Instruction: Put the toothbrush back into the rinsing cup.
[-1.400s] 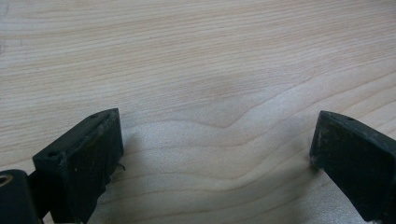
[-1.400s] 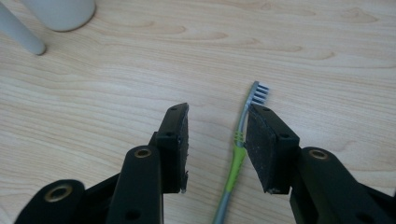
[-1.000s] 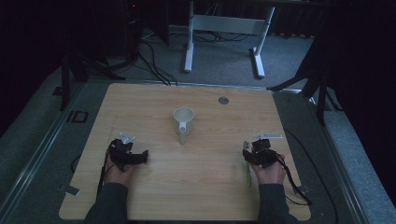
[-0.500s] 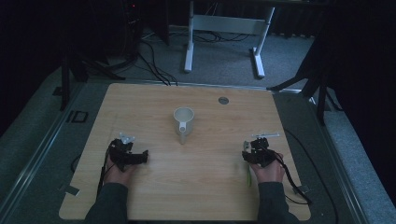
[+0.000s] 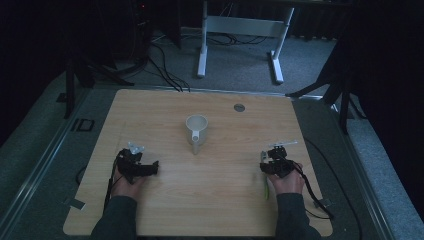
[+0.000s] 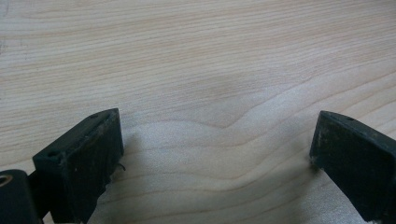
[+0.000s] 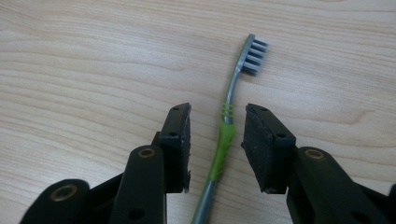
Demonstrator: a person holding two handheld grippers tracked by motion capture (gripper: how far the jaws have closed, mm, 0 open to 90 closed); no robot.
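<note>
right gripper: low over the table at its near right. Jaws part open, straddling the toothbrush handle, one on each side. Small gap both sides, no contact I can see. In the high view it sits just ahead of the right hand.
toothbrush: lies flat on the wood, grey with a green grip section and three green ribs above it. Head points away from the gripper, bristles grey, facing sideways. The green grip is the part between the jaws. In the high view a thin green sliver shows beside the hand, probably the tail of the handle, too small to be sure.
left gripper: jaws wide apart, nothing between them but bare wood. Tips close to the table surface. In the high view it is at the near left, jaws pointing toward table centre, held by the left hand.
cup: white, upright, mid-table, handle toward the person. Well apart from both grippers, roughly between them and farther out.
disc: small grey round spot near the far edge, right of the cup.
table: light wood, on a grey floor with cables.
forearms: both come in from the bottom edge, dark sleeves.
</note>
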